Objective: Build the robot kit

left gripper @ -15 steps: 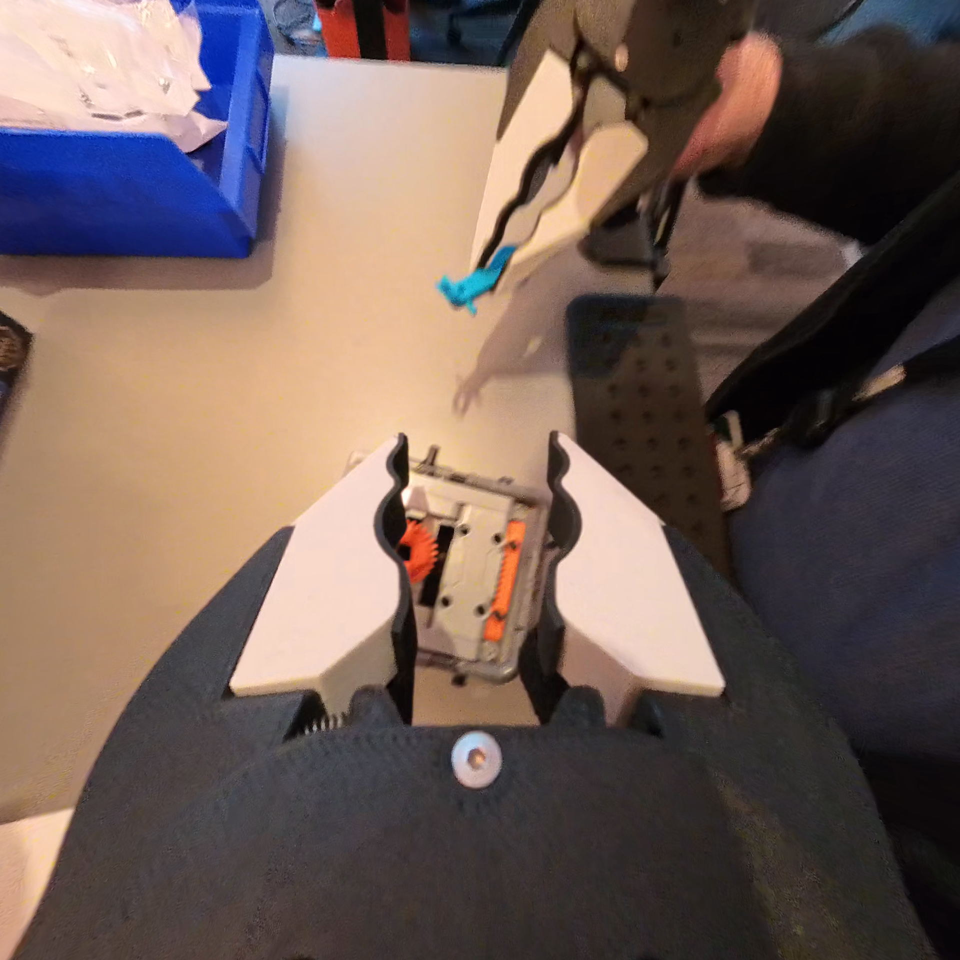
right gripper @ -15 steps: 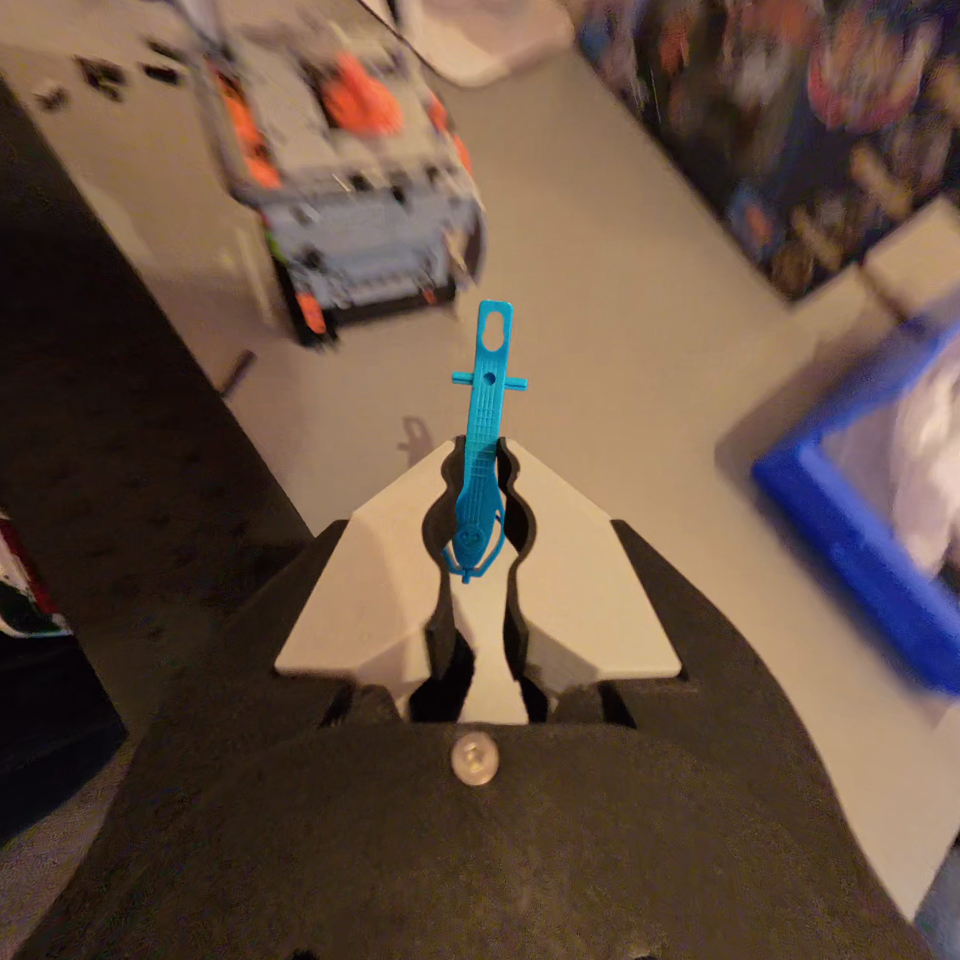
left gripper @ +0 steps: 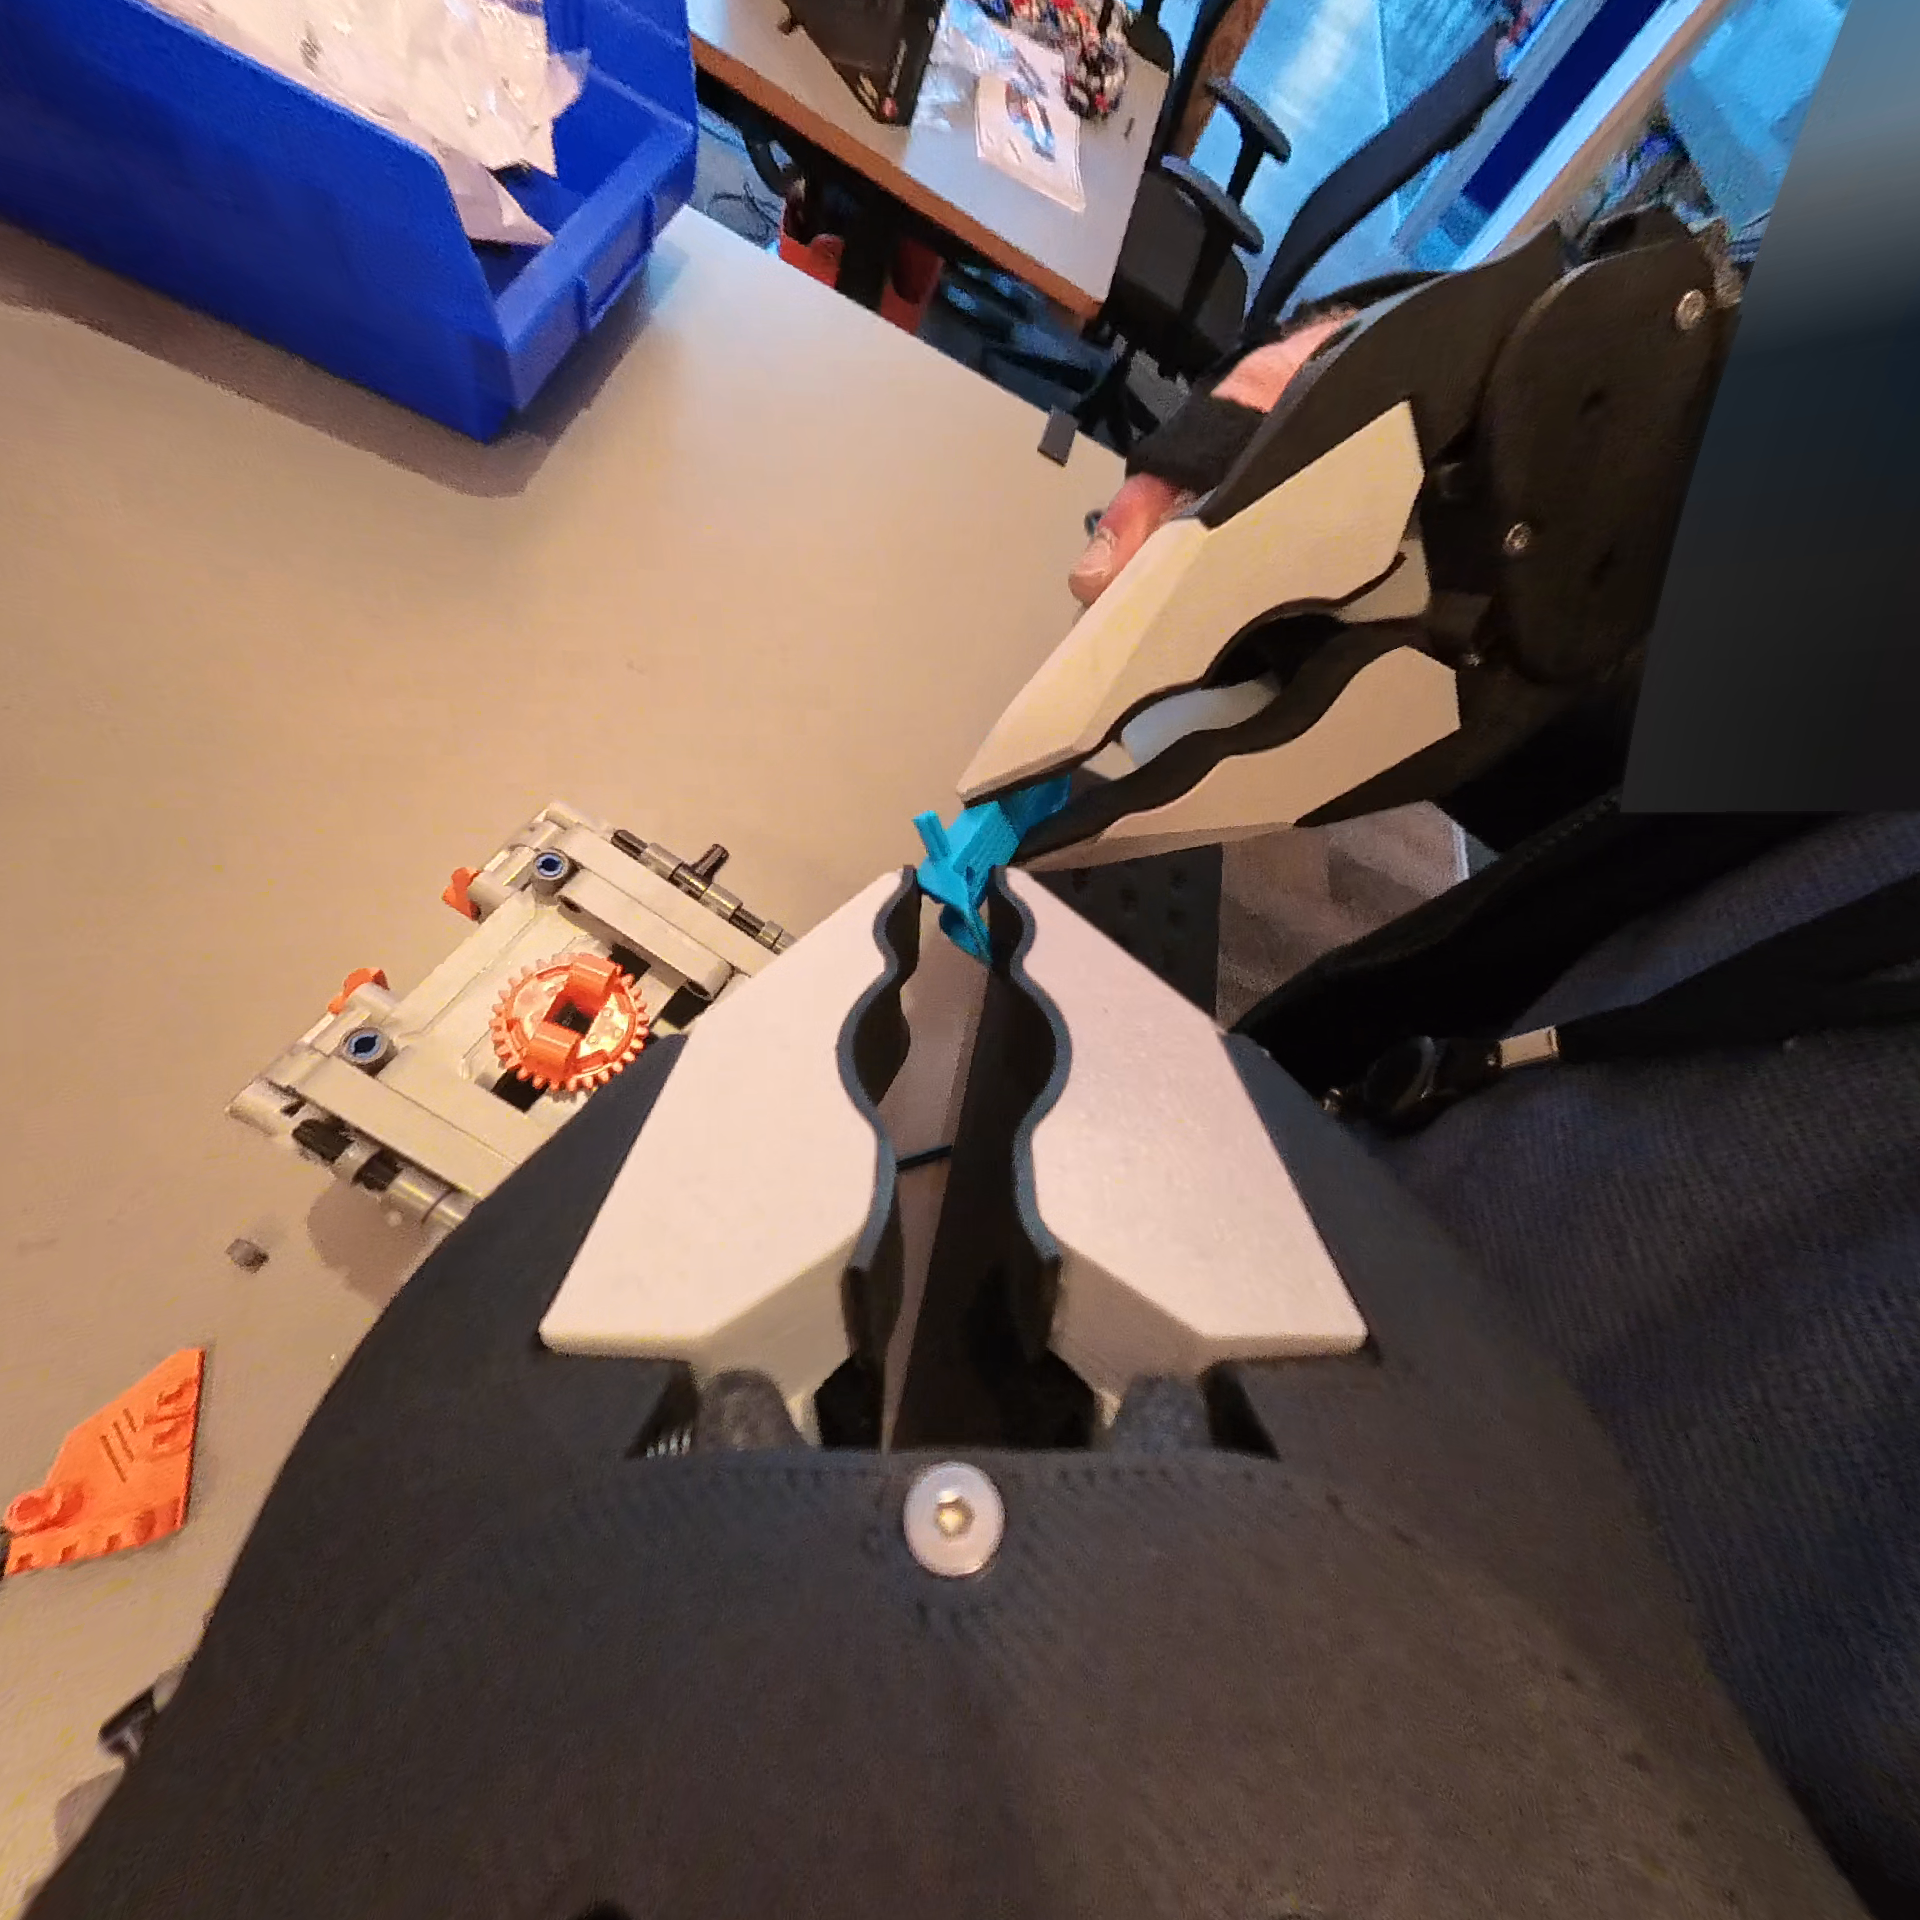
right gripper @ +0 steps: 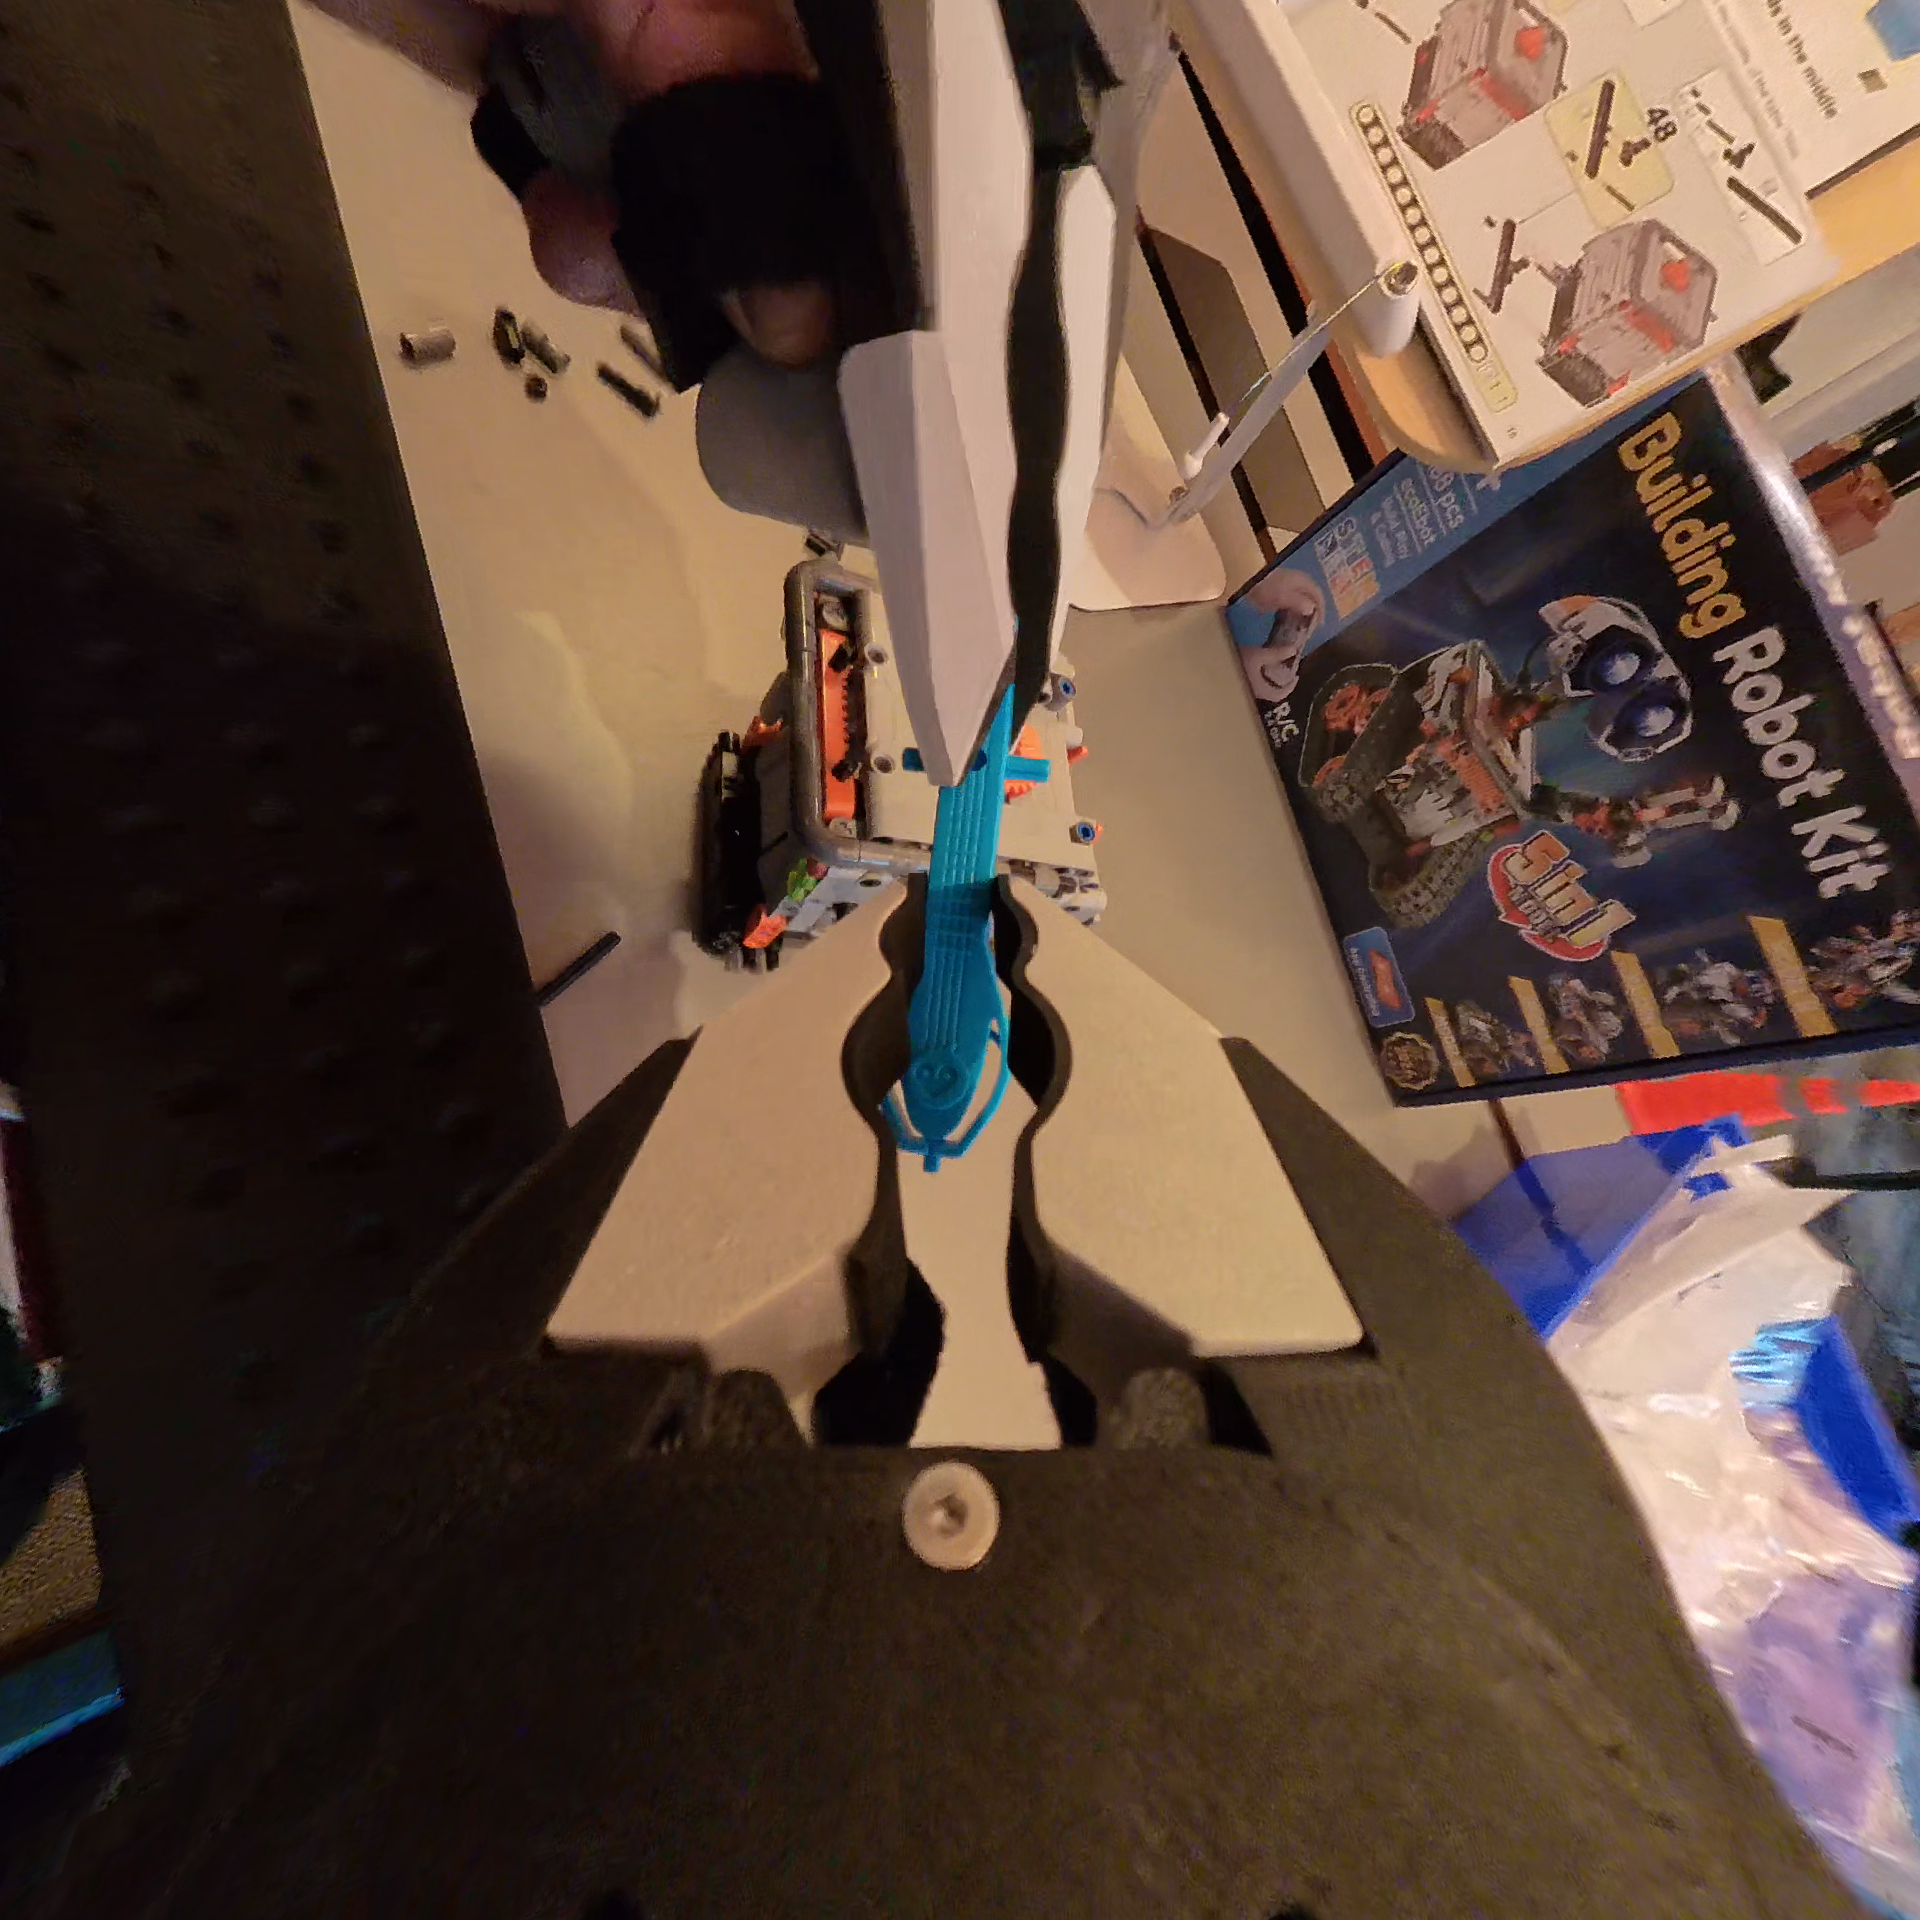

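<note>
I observe my right gripper (right gripper: 956, 894) clamped on a slim blue plastic tool (right gripper: 961, 977), its fingers pressed against the ribbed shaft, with the looped handle end sitting back in the gap between them and the far end sticking out forward. From the left wrist view, the same tool (left gripper: 971, 847) bridges the two grippers: my left gripper (left gripper: 956, 904) has its fingers drawn nearly together with the tool's tip caught between the fingertips, so I record it as closed on that tip, while the right gripper (left gripper: 1013, 805) comes in from the upper right and meets it tip to tip. The right wrist view agrees, showing the left gripper (right gripper: 987, 727) descending from above onto the tool's cross-barred end. Both grippers are held above the beige table (left gripper: 623, 582). On the table just below and left of the left gripper lies a grey brick-built assembly (left gripper: 488, 1039) with an orange gear (left gripper: 571, 1023) on its upper face. A flat orange piece (left gripper: 114, 1465) lies apart from it near the table edge. A blue bin (left gripper: 312, 208) holding clear plastic bags stands at the far left. A kit box (right gripper: 1621, 779) and an open instruction booklet (right gripper: 1538, 187) lie to the right of the assembly, and several small dark pins (right gripper: 540, 353) are scattered beside a black perforated mat (right gripper: 208, 623).
</note>
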A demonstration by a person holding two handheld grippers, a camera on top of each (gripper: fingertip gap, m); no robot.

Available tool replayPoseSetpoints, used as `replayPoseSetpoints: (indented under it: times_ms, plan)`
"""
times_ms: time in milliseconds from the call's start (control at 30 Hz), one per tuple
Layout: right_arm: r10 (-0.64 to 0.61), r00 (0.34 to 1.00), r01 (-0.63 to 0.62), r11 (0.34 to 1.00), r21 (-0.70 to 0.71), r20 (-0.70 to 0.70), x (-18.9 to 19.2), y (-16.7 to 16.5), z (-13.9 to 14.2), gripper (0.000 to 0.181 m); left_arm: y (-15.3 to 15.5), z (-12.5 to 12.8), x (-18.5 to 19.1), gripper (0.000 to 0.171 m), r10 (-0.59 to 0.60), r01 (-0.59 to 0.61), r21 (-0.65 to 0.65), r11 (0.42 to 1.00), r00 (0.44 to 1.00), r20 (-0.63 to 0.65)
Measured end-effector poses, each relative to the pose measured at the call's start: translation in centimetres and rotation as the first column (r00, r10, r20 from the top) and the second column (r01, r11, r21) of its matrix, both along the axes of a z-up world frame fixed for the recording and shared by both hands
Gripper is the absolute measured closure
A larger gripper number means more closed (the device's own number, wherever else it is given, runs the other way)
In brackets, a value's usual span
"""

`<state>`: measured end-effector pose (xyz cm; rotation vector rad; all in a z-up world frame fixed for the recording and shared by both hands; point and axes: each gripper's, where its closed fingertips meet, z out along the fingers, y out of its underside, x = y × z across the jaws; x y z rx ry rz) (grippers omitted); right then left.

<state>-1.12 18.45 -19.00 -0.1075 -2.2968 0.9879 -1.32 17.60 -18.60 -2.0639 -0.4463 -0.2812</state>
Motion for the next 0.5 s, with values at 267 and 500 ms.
replayPoseSetpoints:
  times_ms: [267, 500]
  plan:
    - [0.236, 0.861, 0.077, 0.815, -0.574, 0.45, 0.7, 0.1, 3.0, 0.169, 0.6, 2.5, 0.8, 0.161, -0.002, 0.022, 0.215, 0.976, 0.996, -0.093]
    - [0.366, 0.781, 0.079, 0.746, -0.662, 0.506, 0.7, -0.3, 4.0, 0.165, 1.4, 4.0, 0.5, 0.162, 0.041, -0.005, 0.382, 0.924, 0.996, -0.085]
